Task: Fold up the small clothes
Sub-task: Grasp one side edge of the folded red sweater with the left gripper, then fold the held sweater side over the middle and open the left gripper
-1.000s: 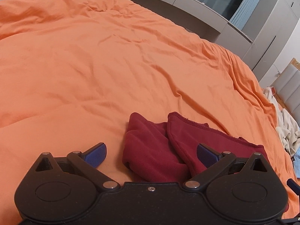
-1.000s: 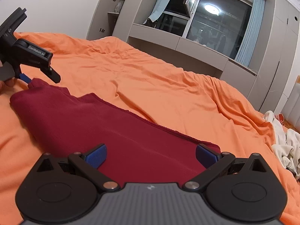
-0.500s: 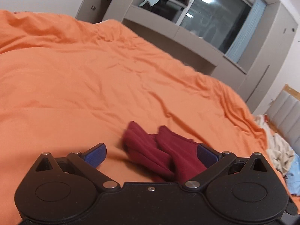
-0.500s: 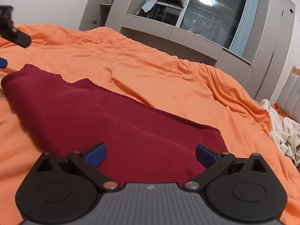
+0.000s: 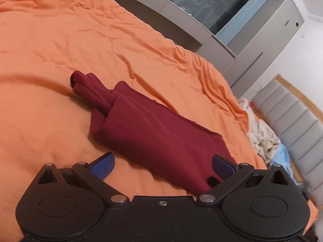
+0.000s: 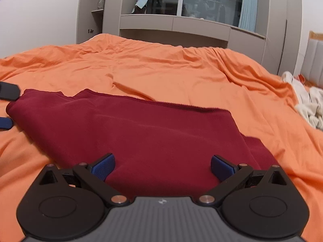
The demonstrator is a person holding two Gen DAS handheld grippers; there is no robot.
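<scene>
A dark red garment (image 5: 153,133) lies folded on the orange bedcover (image 5: 80,40), with a narrow sleeve end sticking out at its far left. My left gripper (image 5: 163,165) is open and empty, just in front of the garment's near edge. In the right wrist view the same garment (image 6: 141,133) lies flat and wide. My right gripper (image 6: 162,166) is open and empty, with its fingers over the garment's near part. The left gripper's tip (image 6: 7,92) shows at the left edge of the right wrist view.
A heap of white and light blue clothes (image 5: 264,139) lies at the bed's right side, also in the right wrist view (image 6: 306,104). Grey cabinets and a dark window (image 6: 201,4) stand behind the bed. A padded headboard (image 5: 298,133) is at the right.
My left gripper has drawn back and turned, so the garment now lies farther ahead. My right gripper has swung its view to the left and stays open over the cloth.
</scene>
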